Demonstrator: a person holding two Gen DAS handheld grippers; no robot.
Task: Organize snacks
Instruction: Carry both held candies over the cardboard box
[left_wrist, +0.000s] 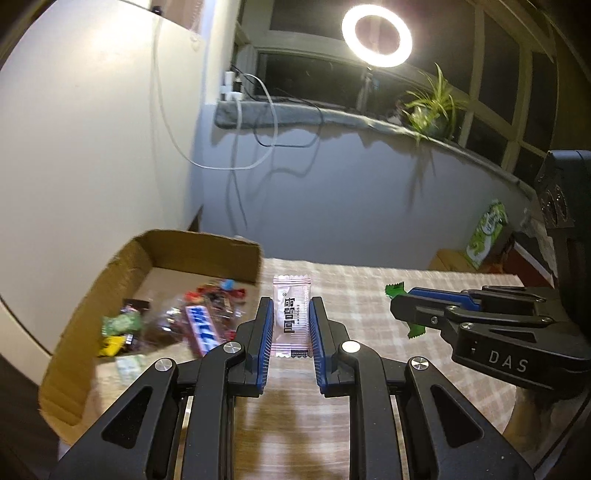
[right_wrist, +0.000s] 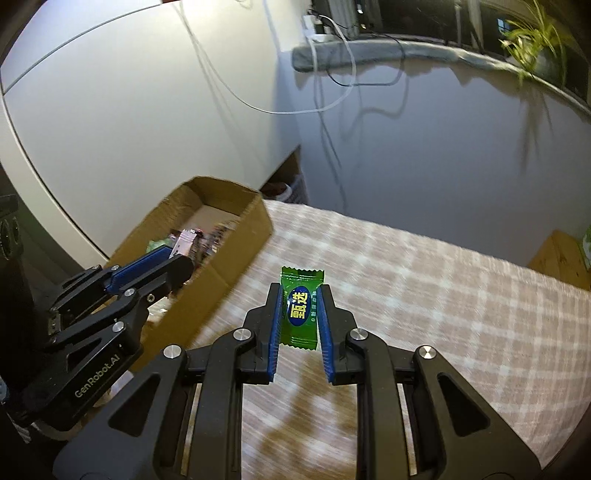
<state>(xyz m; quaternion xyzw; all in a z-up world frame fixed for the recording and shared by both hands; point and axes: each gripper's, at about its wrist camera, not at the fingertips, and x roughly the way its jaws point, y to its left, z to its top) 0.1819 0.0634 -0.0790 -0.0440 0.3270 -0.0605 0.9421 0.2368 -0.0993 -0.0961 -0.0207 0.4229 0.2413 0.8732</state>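
Observation:
My left gripper (left_wrist: 291, 306) is shut on a clear pink candy packet (left_wrist: 291, 317) with black print, held above the checked tablecloth (left_wrist: 369, 295). To its left sits an open cardboard box (left_wrist: 207, 258) holding several wrapped snacks (left_wrist: 177, 325). My right gripper (right_wrist: 300, 295) is shut on a green wrapped candy (right_wrist: 300, 308) with a blue oval label, lifted over the cloth. In the left wrist view the right gripper (left_wrist: 397, 304) shows at the right with green wrapper ends sticking out. In the right wrist view the left gripper (right_wrist: 177, 258) hangs beside the box (right_wrist: 229, 236).
A white wall panel stands behind the box. A window ledge (left_wrist: 332, 114) with cables, a ring light (left_wrist: 376, 36) and a potted plant (left_wrist: 432, 107) runs along the back. A green-printed carton (left_wrist: 485, 232) stands off the table's far right.

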